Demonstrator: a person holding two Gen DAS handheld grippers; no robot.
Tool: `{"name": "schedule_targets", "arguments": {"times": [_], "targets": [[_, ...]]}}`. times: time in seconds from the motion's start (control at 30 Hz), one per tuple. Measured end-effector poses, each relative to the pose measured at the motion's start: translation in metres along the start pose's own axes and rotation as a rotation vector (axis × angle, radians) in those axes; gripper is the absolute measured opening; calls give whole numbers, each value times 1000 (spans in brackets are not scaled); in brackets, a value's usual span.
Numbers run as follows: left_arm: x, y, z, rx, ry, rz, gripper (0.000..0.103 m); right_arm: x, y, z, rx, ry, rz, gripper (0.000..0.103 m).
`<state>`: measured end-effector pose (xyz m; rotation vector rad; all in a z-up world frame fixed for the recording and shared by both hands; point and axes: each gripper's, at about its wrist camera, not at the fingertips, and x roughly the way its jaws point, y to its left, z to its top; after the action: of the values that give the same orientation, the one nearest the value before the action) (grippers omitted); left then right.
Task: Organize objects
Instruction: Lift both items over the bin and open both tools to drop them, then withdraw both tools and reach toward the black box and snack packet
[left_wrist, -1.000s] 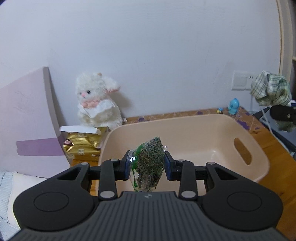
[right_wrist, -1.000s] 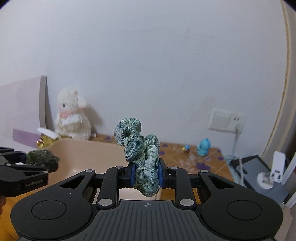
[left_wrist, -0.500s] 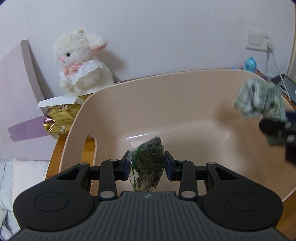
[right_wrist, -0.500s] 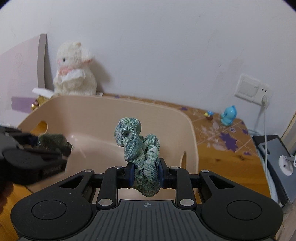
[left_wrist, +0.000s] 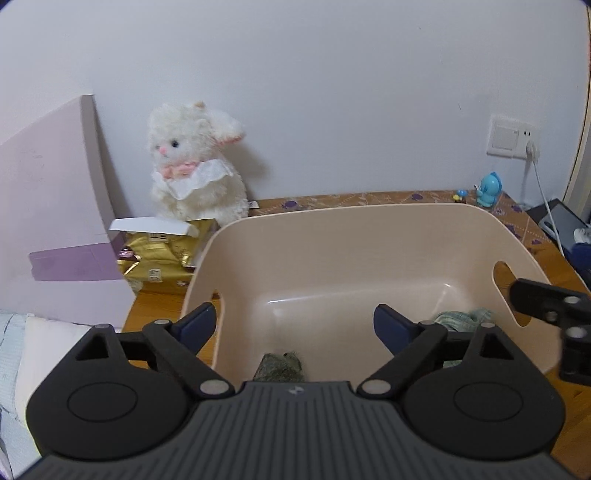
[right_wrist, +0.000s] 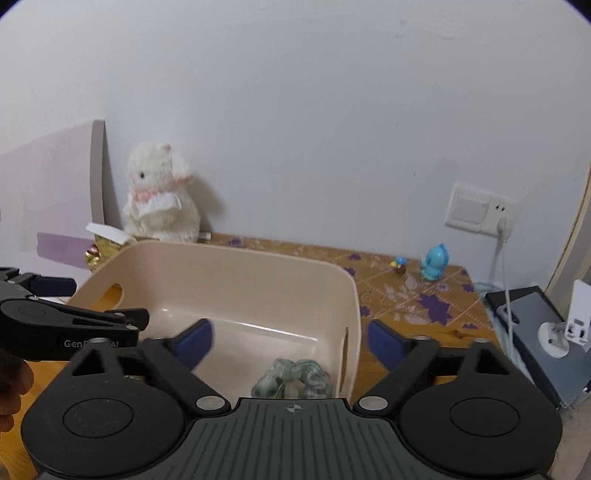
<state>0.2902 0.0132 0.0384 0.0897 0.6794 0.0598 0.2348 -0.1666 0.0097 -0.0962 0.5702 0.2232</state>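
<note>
Both loads are let go now: left gripper (left_wrist: 291, 325) and right gripper (right_wrist: 290, 338) jaws are opening, empty. Dark green packet (left_wrist: 279, 365) and green checked fabric scrunchie (right_wrist: 295, 378) are dropped below the fingers inside the beige plastic bin (left_wrist: 332, 229). Grippers are best lifted straight out, rim avoided.

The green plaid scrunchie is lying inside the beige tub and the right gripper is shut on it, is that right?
Not quite. The green plaid scrunchie does lie inside the beige tub, but the right gripper is not shut on it: its jaws are opening, with nothing between them, as the right wrist view shows.
</note>
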Motion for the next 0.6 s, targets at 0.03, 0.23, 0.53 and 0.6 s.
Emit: {"name": "schedule_targets", "arguments": {"times": [0.03,0.23,0.53,0.6], "targets": [[-5,2,-1,-6,-2,2,93,-5,-2,0,1,-1,1,100],[-38,12,-14,-14,-21,22,93,-38,-11,-4,12,-21,12,103],[-85,18,-37,-15,-37,40,93,-77,-15,-30,19,4,9,103],[-91,20,-46,-5,-33,38,93,-84,-16,-40,21,15,10,103]]}}
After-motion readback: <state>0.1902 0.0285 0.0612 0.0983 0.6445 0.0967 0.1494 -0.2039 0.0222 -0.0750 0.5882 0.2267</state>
